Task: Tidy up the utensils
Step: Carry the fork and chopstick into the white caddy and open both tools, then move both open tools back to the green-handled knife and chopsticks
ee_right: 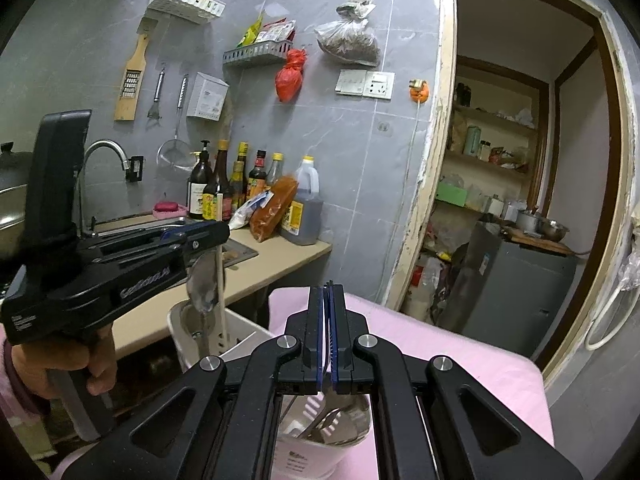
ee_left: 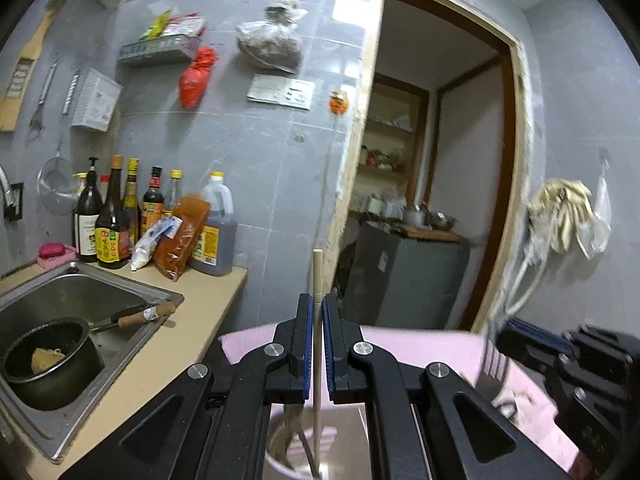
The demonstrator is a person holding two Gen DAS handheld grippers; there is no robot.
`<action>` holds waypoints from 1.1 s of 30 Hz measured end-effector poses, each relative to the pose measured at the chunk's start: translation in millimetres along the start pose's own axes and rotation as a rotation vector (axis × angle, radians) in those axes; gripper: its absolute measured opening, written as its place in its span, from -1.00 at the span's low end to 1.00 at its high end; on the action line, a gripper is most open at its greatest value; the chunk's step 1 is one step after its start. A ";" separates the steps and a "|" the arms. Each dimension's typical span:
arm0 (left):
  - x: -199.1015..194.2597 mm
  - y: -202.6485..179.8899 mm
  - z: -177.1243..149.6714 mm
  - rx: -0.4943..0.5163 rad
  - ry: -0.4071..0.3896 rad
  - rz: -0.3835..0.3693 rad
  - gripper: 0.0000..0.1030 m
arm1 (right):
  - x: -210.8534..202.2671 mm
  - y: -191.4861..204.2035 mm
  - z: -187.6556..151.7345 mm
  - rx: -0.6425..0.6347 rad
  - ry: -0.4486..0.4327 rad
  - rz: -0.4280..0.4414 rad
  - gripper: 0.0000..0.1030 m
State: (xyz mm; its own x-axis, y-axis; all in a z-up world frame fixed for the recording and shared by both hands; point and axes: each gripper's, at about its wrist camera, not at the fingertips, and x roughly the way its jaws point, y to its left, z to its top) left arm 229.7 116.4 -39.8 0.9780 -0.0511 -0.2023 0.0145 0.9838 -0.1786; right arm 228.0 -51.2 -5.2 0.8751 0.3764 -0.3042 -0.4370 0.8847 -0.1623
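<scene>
Midway through, by the look of it. Left gripper [ee_left: 317, 320] pinched almost fully closed on a wooden chopstick [ee_left: 317, 272], held upright: top end poking out above the fingertips, shaft running down between the pads, lower end already inside the white basket [ee_left: 280, 468] directly beneath the fingers. Also in that basket, just left of the chopstick and below the jaws, a metal spoon [ee_left: 292, 416], so at least one piece sorted and a second nearly there, needing only a release.

Right gripper [ee_right: 328, 332] likewise closed to a sliver, clamped on the thin handle of a fork [ee_right: 326, 420], tines hanging below the fingers. Under those fingers, a labelled white tub [ee_right: 304, 460] standing on the pink cover [ee_right: 440, 344]. Hard to tell through the gripper frame whether the tines sit inside the tub or only above its mouth; probably at the rim.

Left to do, judging from this: let the chopstick go into the basket, lower and drop the fork, then collect any loose utensils. None visible on the pink cover ahead of either set of fingers, though much of the surface near the grippers lies hidden behind them.
</scene>
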 end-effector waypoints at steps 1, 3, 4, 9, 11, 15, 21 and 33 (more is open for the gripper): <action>-2.0 -1.1 -0.4 0.012 0.025 -0.017 -0.89 | -0.7 -0.2 -0.4 0.006 0.005 0.008 -0.92; -4.0 -2.5 -0.8 0.014 0.056 -0.030 -0.89 | -2.3 -1.9 -0.1 0.022 0.009 0.017 -0.91; -5.2 -2.1 -0.9 0.008 0.073 -0.038 -0.89 | -3.7 -3.9 0.4 0.035 0.009 0.026 -0.91; -10.0 -0.8 3.8 -0.035 0.145 -0.031 -0.88 | -11.6 -21.6 4.8 0.120 0.014 0.053 -0.90; -13.7 -5.5 8.6 -0.041 0.160 -0.021 -0.85 | -15.6 -30.4 6.6 0.152 0.016 0.054 -0.90; -20.2 -19.4 17.5 -0.038 0.170 -0.014 -0.48 | -27.0 -52.8 8.4 0.217 0.020 0.038 -0.63; -28.9 -51.3 32.0 -0.035 0.166 -0.008 -0.09 | -51.3 -98.9 6.0 0.284 0.002 -0.029 -0.26; -31.0 -140.4 34.7 0.023 0.072 0.001 0.94 | -100.2 -189.3 -10.7 0.305 -0.060 -0.202 0.70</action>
State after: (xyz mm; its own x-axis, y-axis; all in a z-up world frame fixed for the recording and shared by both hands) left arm 204.5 -14.2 24.9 0.9606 -0.0611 -0.2711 0.0186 0.9875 -0.1565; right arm 220.8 -259.3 45.9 0.9520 0.1933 -0.2371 -0.1802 0.9807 0.0762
